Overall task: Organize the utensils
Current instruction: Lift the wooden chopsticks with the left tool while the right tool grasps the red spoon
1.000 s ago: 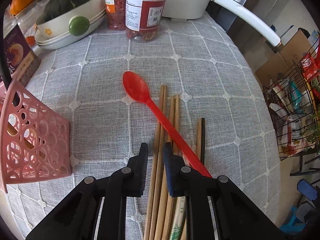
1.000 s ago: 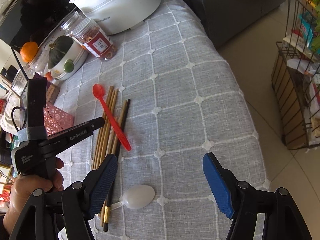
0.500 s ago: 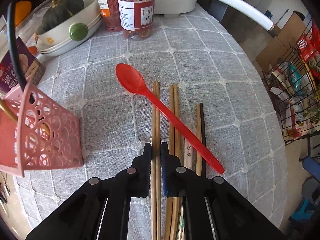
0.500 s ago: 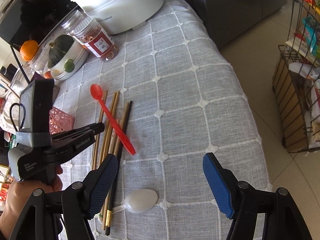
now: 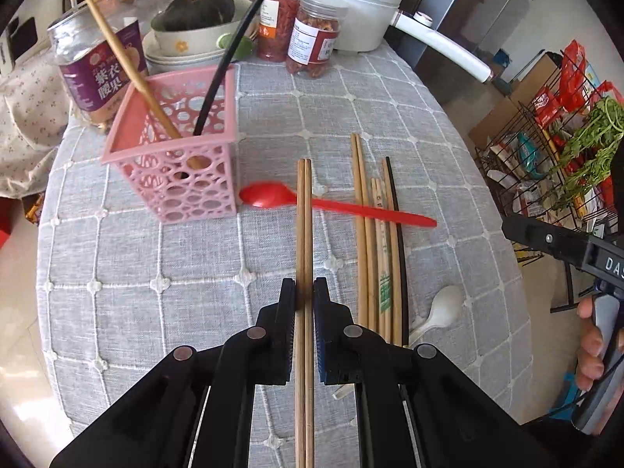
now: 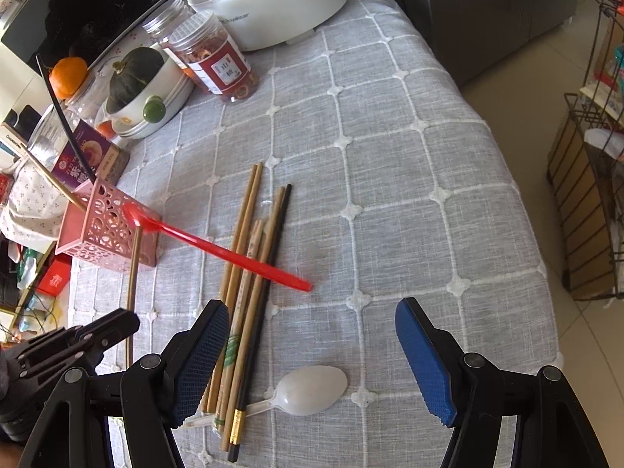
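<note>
Pink basket (image 5: 183,191): one wooden chopstick (image 5: 128,66), one black chopstick (image 5: 234,43). Left gripper (image 5: 304,296) pitched downward, clamped on wooden chopstick pair (image 5: 304,226). Right gripper (image 6: 312,355) tilted downward, jaws wide, empty.

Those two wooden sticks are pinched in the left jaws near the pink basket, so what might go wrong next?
1. The left gripper holds the pair of chopsticks far from their tips, so the two could scissor apart or slip.
2. The pink basket looks light and already holds a wooden chopstick and a black chopstick; a nudge might tip it.
3. The red spoon lies right beside the basket, below the pair's tips, and could get knocked.
</note>
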